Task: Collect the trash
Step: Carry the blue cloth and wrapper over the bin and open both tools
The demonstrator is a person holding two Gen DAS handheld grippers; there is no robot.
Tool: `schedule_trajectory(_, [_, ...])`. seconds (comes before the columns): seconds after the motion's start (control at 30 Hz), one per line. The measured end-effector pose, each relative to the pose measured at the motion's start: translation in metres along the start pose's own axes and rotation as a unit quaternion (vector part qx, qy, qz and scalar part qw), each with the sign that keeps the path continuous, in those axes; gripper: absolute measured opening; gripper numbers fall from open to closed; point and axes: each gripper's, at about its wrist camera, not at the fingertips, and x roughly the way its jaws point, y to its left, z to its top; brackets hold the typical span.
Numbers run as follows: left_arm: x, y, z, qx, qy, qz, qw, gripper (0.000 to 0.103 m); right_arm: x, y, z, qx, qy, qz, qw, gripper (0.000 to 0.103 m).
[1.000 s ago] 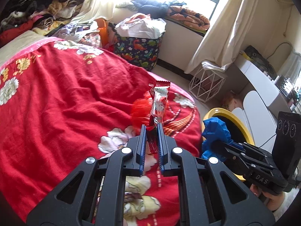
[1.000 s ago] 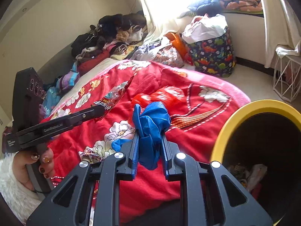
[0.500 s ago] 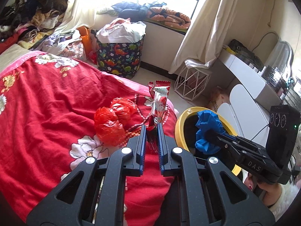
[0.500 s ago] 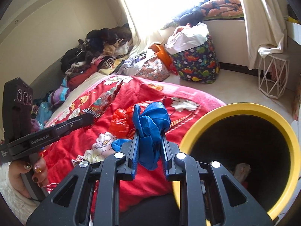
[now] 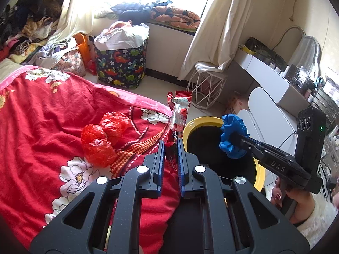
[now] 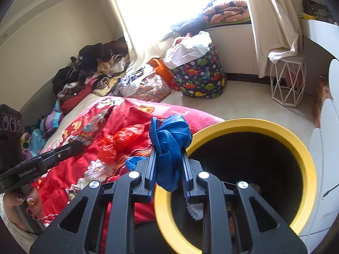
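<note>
My left gripper (image 5: 170, 146) is shut on a red snack wrapper (image 5: 178, 114), held upright at the bed's edge, just left of the yellow-rimmed trash bin (image 5: 191, 127). My right gripper (image 6: 168, 150) is shut on a crumpled blue plastic bag (image 6: 169, 139) and holds it over the bin's left rim (image 6: 305, 160); the bag also shows in the left wrist view (image 5: 232, 135). Some trash lies in the bin's dark bottom. A crumpled red plastic bag (image 5: 103, 137) lies on the red blanket; it also shows in the right wrist view (image 6: 118, 141).
The bed with a red floral blanket (image 5: 42, 116) fills the left. A dinosaur-print laundry basket (image 5: 120, 63), a white wire stool (image 5: 207, 89) and a white desk (image 5: 267, 72) stand beyond. Clothes are piled at the bed's far side (image 6: 91, 72).
Both grippers have moved right, from over the bed toward the bin, still holding their items. The blue bag now hangs over the bin's opening.
</note>
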Motion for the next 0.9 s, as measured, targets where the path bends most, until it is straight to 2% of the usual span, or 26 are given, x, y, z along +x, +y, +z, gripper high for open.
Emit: schedule_trajectory(0.9, [0.031,-0.049,-0.013,0.051,0.04,-0.039,0.9971,0.007,-0.022,-0.063,-0.002,0.058,-0.024,-0.069,0.996,0.021])
